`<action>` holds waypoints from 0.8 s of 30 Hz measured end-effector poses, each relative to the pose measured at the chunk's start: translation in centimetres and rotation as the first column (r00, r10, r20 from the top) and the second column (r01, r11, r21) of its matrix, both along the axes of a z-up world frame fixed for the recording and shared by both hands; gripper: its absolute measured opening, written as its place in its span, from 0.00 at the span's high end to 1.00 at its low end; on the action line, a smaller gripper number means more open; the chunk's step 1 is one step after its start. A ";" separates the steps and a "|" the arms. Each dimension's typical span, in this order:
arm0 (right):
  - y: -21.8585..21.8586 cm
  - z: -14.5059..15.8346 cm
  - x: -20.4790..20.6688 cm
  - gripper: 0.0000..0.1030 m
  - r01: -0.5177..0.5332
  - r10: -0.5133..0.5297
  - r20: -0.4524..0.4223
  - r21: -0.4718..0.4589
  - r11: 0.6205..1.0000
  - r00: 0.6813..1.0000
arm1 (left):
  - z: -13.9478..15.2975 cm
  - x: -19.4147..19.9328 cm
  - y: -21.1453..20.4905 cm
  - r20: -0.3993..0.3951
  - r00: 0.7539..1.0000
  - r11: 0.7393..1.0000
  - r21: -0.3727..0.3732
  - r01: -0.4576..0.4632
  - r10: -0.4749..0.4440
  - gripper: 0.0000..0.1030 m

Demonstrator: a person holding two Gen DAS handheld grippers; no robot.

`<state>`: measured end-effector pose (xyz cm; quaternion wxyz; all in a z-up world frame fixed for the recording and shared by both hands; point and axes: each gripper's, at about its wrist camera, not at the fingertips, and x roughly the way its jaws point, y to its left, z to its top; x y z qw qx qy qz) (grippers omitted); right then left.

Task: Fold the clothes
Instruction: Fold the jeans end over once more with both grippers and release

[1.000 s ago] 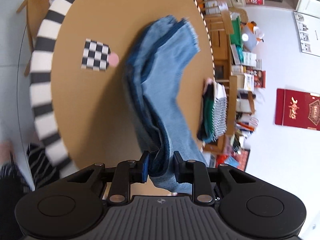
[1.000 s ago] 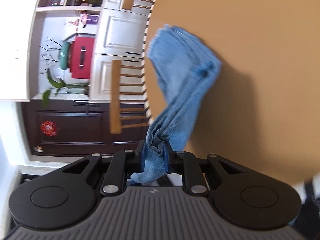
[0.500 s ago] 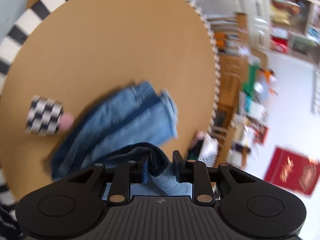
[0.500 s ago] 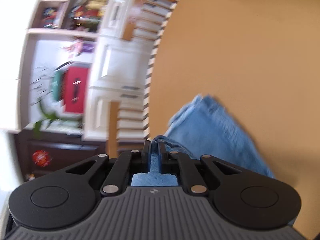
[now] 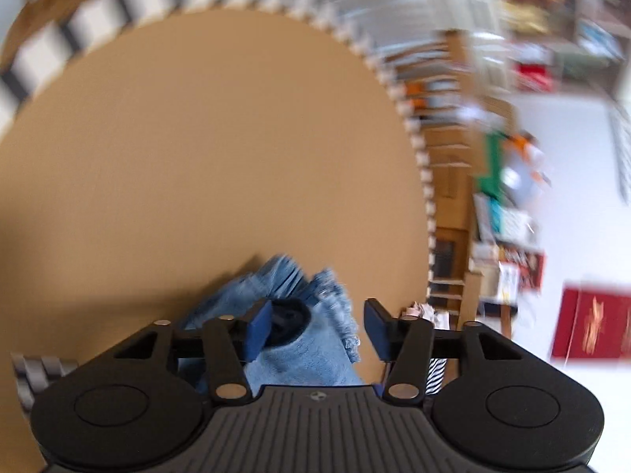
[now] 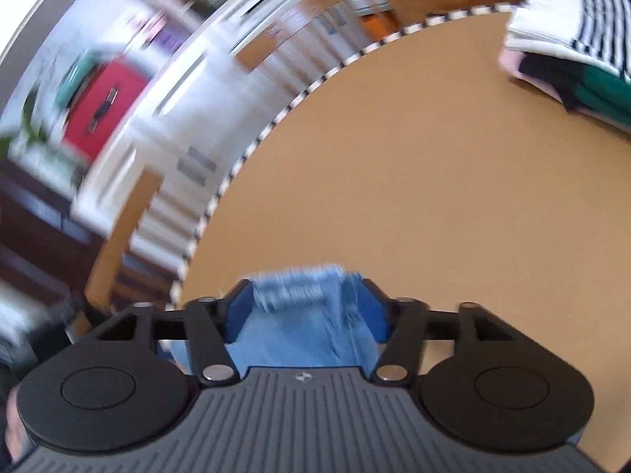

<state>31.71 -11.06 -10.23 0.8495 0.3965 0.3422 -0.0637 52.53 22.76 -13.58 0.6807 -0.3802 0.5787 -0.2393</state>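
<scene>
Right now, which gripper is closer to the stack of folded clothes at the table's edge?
Hard to tell. From the right gripper the stack lies across the table; from the left gripper it lies just past the right finger. Both are opening over the jeans.

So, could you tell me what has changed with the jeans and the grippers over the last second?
Both grippers carried the jeans down onto the round table. The left gripper and right gripper are opening, letting go. The stack of folded clothes stayed put.

No legible text, label or number is to be found in either view. Gold marks on the blurred red wall hanging cannot be read.
</scene>
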 end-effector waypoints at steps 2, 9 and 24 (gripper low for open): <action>0.2 -1.2 0.0 0.42 -0.017 0.017 -0.014 0.047 0.999 1.000 | -0.1 -0.3 -0.2 0.050 0.998 1.000 -0.018 0.024 -0.023 0.39; 1.3 -0.1 -1.9 0.88 0.002 -0.013 0.069 0.145 0.989 0.998 | 1.9 -3.3 -1.6 0.147 0.988 0.995 -0.089 0.051 -0.037 0.43; -1.7 -1.9 2.1 0.69 0.167 -0.169 -0.005 0.175 0.970 0.986 | 6.3 -2.3 -7.3 0.410 0.863 0.925 0.348 0.150 -0.294 0.34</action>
